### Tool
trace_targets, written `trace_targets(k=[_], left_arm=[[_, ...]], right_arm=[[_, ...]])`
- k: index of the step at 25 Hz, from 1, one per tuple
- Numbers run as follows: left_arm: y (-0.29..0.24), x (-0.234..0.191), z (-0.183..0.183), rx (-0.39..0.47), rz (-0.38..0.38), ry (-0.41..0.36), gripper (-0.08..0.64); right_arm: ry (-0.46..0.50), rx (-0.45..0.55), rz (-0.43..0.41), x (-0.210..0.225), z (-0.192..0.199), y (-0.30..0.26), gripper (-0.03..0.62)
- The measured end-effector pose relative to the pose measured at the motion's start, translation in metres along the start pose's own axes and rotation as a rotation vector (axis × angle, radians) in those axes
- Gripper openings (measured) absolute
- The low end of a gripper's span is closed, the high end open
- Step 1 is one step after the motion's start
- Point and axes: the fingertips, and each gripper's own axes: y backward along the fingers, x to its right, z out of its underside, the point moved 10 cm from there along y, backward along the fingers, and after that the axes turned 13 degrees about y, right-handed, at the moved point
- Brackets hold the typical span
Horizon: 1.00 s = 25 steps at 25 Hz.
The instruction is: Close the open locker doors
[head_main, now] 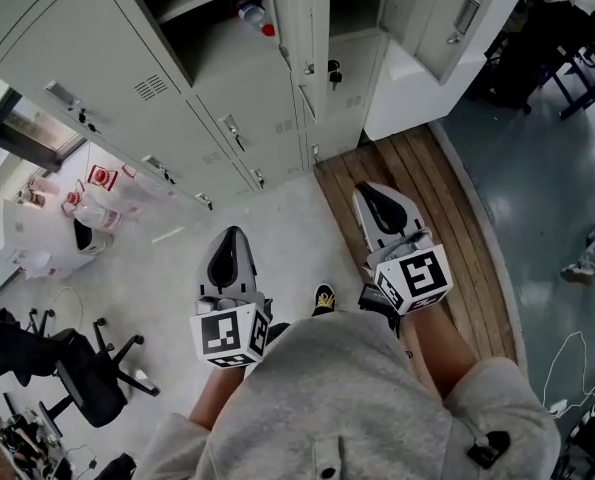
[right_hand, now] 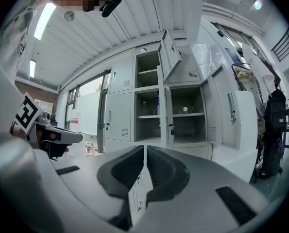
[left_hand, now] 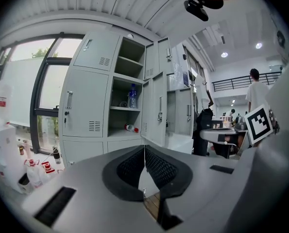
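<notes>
A bank of grey lockers (head_main: 227, 98) stands ahead with several doors open. In the head view one open door (head_main: 307, 28) is seen edge-on and another (head_main: 457, 18) swings out at the right. A red-capped bottle (head_main: 255, 18) lies on a shelf inside. My left gripper (head_main: 232, 236) and right gripper (head_main: 369, 193) are held side by side short of the lockers, touching nothing. The left gripper (left_hand: 144, 147) is shut and empty, facing the open compartments (left_hand: 127, 96). The right gripper (right_hand: 145, 147) is shut and empty too, facing open compartments (right_hand: 183, 110), a raised upper door (right_hand: 169, 52) and a side door (right_hand: 229, 110).
Bottles and boxes (head_main: 87, 213) crowd the floor at the left by a window. An office chair (head_main: 87, 368) stands at the lower left. A wooden floor strip (head_main: 447, 218) runs under the right gripper. A cable (head_main: 572, 368) lies at the right. A person (left_hand: 255, 89) stands far off.
</notes>
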Motion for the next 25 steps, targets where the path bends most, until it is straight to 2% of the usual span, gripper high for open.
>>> trace_targets(k=[9,14,25], left_arm=[[-0.012,-0.003,-0.01,0.015,-0.042,-0.004,0.012],[-0.014,-0.008,-0.017,0.013,-0.034,-0.009,0.012],[-0.026,-0.043,-0.03,0.005,0.015,-0.012,0.012]], right_arm=[[0.038,0.052,-0.029,0.032,-0.014,-0.024,0.037],[0.057,0.069,-0.043,0.038,-0.026,-0.039,0.038],[-0.016,0.115,-0.018,0.048,-0.045,-0.086,0.046]])
